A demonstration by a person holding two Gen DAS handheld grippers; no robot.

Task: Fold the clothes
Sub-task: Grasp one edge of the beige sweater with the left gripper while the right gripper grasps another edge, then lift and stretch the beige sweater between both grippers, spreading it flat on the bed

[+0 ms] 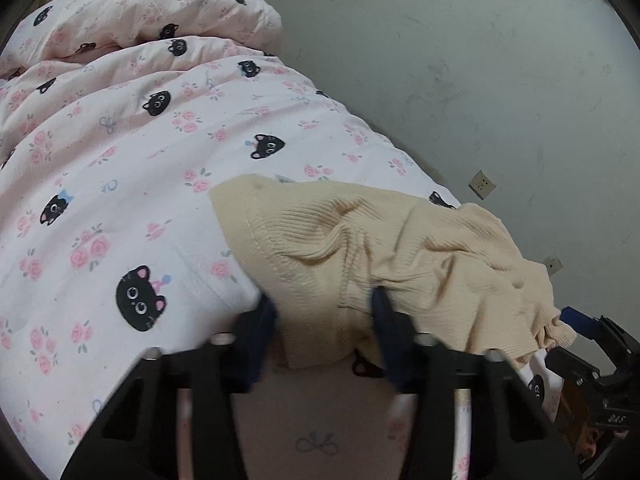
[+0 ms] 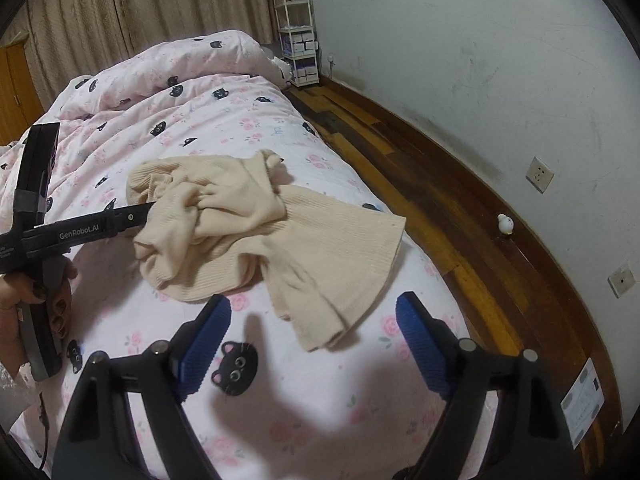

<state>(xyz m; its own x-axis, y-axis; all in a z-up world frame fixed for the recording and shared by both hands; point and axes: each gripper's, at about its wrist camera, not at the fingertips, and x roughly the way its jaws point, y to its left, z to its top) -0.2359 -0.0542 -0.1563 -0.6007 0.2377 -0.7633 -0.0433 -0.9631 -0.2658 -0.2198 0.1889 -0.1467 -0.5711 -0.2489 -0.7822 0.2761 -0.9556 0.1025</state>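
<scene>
One quilt (image 2: pixel 168 128), pink with black cats, lies under both grippers. One cream ribbed garment (image 2: pixel 248 216) lies crumpled ahead of them. The left gripper (image 1: pixel 324 312) has its jaws around a fold, though blur hides whether they pinch it. The right gripper (image 2: pixel 312 312) gapes empty, just short of the hem. A pinch gathering several layers would likely drag the heap instead of spreading it.

Cream ribbed top (image 2: pixel 256 232), pink floral cat-print duvet (image 2: pixel 320 408)

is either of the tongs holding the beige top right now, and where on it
Left tongs straddle a bunched fold at one end of the beige ribbed top, but a firm pinch cannot be told. Right tongs are open and hold nothing.
</scene>
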